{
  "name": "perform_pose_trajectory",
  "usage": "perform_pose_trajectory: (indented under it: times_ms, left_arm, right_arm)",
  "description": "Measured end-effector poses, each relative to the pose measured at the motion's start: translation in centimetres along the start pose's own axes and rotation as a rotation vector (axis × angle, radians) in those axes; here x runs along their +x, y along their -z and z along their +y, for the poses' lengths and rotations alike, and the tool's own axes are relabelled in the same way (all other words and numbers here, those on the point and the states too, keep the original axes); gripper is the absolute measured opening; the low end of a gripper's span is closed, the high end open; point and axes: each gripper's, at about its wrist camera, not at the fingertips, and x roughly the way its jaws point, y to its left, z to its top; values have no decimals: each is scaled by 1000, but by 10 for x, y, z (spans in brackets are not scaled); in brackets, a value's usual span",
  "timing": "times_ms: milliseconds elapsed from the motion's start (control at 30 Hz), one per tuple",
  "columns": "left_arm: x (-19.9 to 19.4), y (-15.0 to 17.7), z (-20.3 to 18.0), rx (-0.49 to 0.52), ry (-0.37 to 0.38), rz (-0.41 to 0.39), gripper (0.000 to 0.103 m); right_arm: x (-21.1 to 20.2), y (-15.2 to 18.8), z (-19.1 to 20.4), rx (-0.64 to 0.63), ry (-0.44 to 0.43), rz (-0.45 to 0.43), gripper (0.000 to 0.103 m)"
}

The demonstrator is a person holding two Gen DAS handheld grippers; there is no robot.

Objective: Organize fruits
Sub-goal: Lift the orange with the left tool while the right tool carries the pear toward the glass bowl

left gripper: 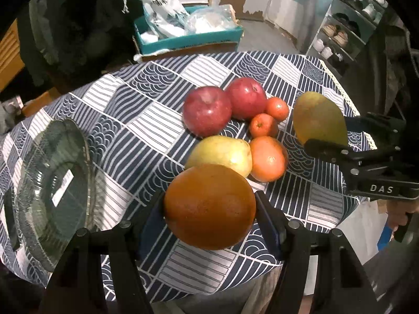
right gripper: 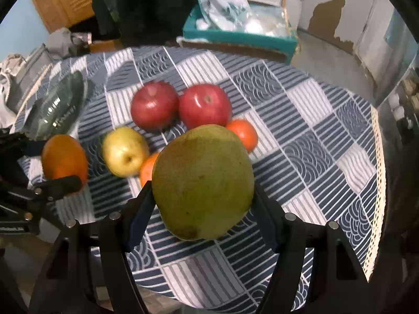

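Patterned navy-and-white cloth (left gripper: 146,120) is spread over a round table, on which the fruit is grouped near the middle. A large orange (left gripper: 209,206) is clamped between the two fingers of the left gripper (left gripper: 209,217), whose jaws are closed against its sides; the fruit is held clear of the cloth, in front of the remaining pile. A green-yellow pear (right gripper: 203,181) is gripped in the same way by the right gripper (right gripper: 203,201), with both pads pressed on its flanks and the fruit carried above the table. In the left wrist view, this pear is seen at the right edge of the table, held by the black "DAS"-marked tool. Left on the cloth are two red apples (left gripper: 207,111), which stand side by side and touch; a yellow apple (left gripper: 222,154) lies in front of them. Beside the yellow apple a medium orange (left gripper: 268,158) is placed, touching it, and two small tangerines (left gripper: 263,125) lie between that orange and the right-hand apple. A clear glass bowl (left gripper: 52,183) with a white label on its base is set at the left side of the table, well apart from the fruit pile. Beyond the far table edge a teal cardboard box (left gripper: 199,39) filled with white plastic bags is visible, and a shelf rack (left gripper: 348,26) is seen at the far right.
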Motion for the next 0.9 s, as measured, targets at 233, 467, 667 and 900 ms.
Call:
perform_pose_trajectory:
  times_ms: [233, 467, 667, 900]
  left_arm:
    - [-21, -4, 7, -11, -21, -54, 69]
    - [-50, -11, 16, -26, -26, -128, 69]
    - [-75, -14, 24, -38, -26, -185, 69]
    - [-107, -18, 32, -44, -38, -254, 69]
  right_arm:
    - [-28, -10, 13, -20, -5, -82, 71]
    - [-55, -22, 26, -36, -13, -166, 71]
    - [-77, -31, 36, -44, -19, -221, 71]
    - [-103, -41, 47, -53, -50, -292, 71]
